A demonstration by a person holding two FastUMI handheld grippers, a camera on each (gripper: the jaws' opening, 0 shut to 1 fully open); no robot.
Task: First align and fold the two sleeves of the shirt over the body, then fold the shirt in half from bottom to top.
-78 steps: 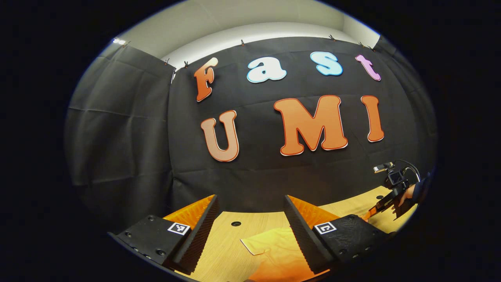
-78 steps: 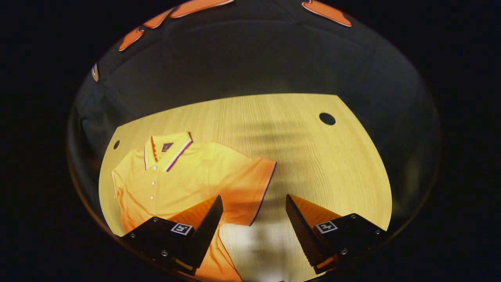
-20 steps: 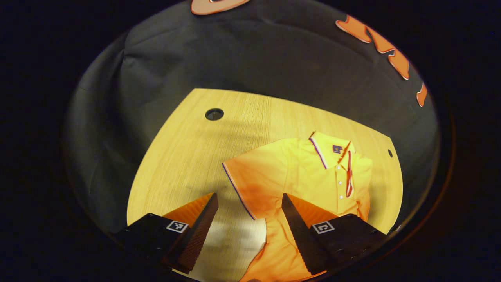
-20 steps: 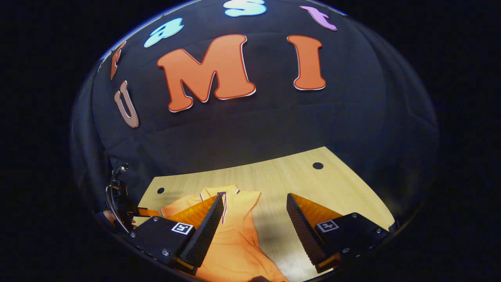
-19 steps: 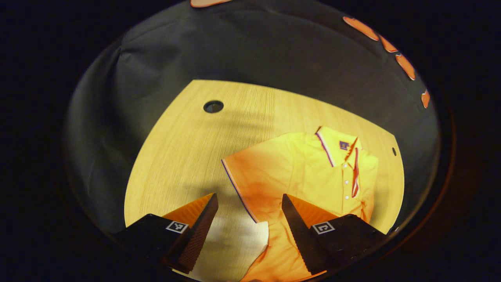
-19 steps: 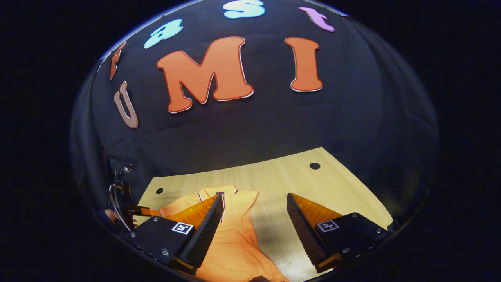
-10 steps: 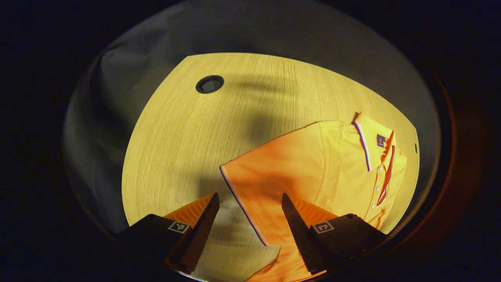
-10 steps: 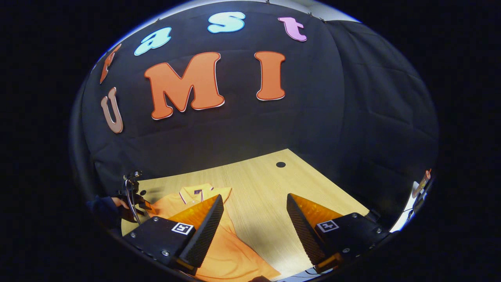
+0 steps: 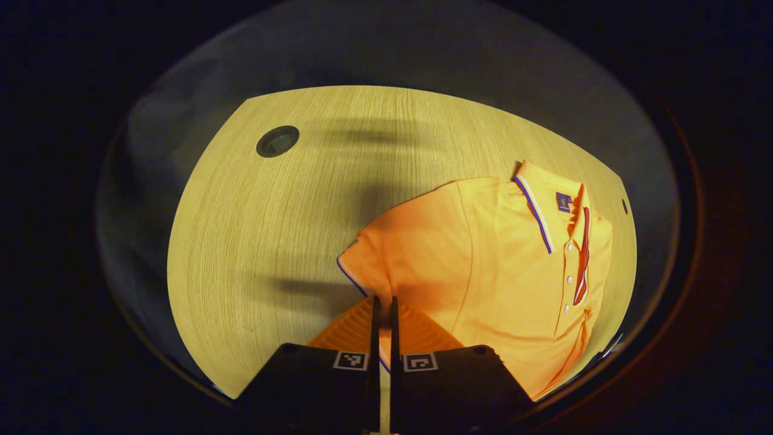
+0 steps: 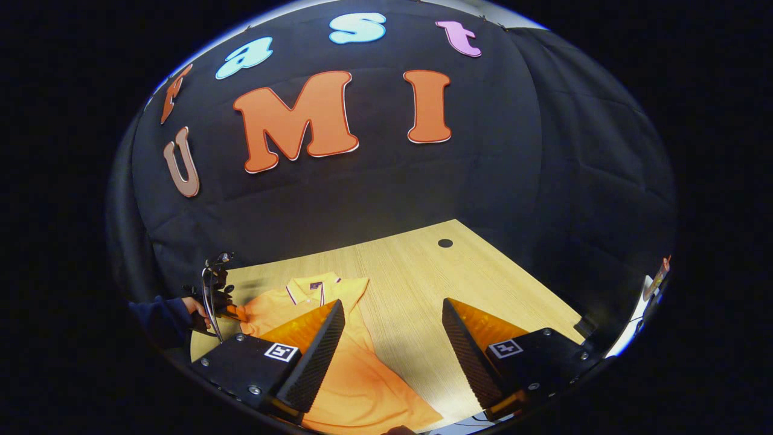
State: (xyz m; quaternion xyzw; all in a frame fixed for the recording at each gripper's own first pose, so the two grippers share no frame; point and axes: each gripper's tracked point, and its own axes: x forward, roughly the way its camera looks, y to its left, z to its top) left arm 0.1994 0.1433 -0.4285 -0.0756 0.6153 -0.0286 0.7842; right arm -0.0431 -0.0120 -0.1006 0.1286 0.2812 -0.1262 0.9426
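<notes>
On table (image 9: 253,229) | left tool (image 9: 381,302) clamped on shirt (image 9: 495,260) sleeve hem (blue-trimmed) | right tool (image 10: 392,314) apart, raised

No legible text. The shirt (image 9: 495,260) has a small dark neck label (image 9: 563,200), too small to read. Square black-and-white marker tags (image 9: 351,360) sit on the left hand-held gripper (image 9: 382,314) and the right hand-held gripper (image 10: 392,326), bearing patterns, not words.

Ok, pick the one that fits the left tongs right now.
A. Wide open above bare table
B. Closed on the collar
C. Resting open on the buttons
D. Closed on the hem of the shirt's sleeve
D: in the left gripper view the left tongs have their fingers drawn together on the striped hem of the sleeve of the orange shirt.
</notes>
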